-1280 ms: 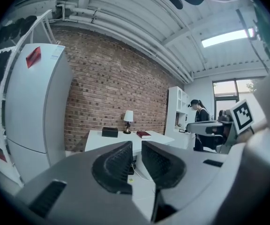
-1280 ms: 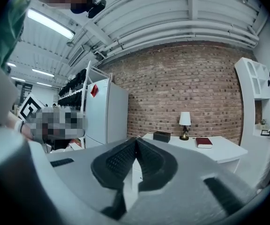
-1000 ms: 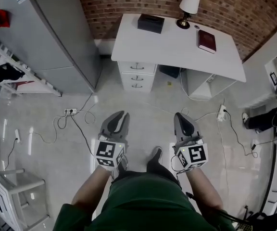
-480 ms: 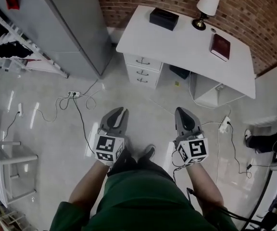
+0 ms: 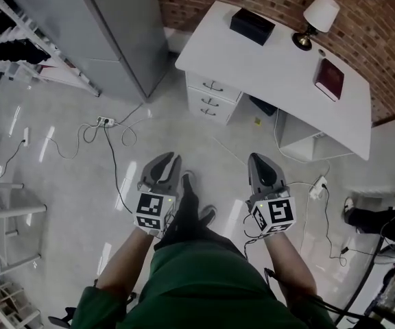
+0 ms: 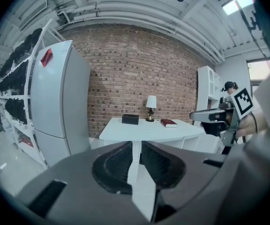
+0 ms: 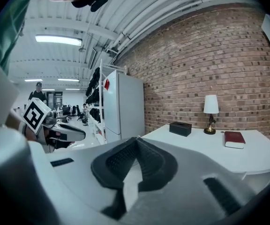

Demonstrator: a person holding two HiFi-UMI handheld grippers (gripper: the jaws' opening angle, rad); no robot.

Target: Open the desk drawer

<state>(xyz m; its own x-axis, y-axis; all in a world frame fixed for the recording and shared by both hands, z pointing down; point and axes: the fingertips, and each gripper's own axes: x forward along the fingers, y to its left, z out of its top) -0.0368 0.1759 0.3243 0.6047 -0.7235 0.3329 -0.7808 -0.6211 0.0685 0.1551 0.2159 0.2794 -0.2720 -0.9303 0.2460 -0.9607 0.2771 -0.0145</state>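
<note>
A white desk [image 5: 280, 67] stands against the brick wall, with a stack of three drawers [image 5: 211, 99] under its left end, all closed. Both grippers hang over the floor well short of it and hold nothing. My left gripper [image 5: 163, 173] has a narrow gap between its pads; in the left gripper view [image 6: 136, 144] the desk [image 6: 149, 128] shows beyond the jaws and the drawers are hidden behind them. My right gripper [image 5: 261, 173] has its tips together; in the right gripper view [image 7: 136, 138] the desk top [image 7: 228, 156] lies to the right.
On the desk are a black box [image 5: 252, 26], a lamp [image 5: 317, 16] and a red book [image 5: 329, 79]. A grey fridge [image 5: 115, 33] stands left of the desk. A power strip with cables [image 5: 105, 122] lies on the floor, and a white stool [image 5: 5, 225] is at left.
The view has swung, so the desk sits further right in the picture. A dark shoe has stepped forward between the grippers. Both grippers keep their pose and jaw state.
</note>
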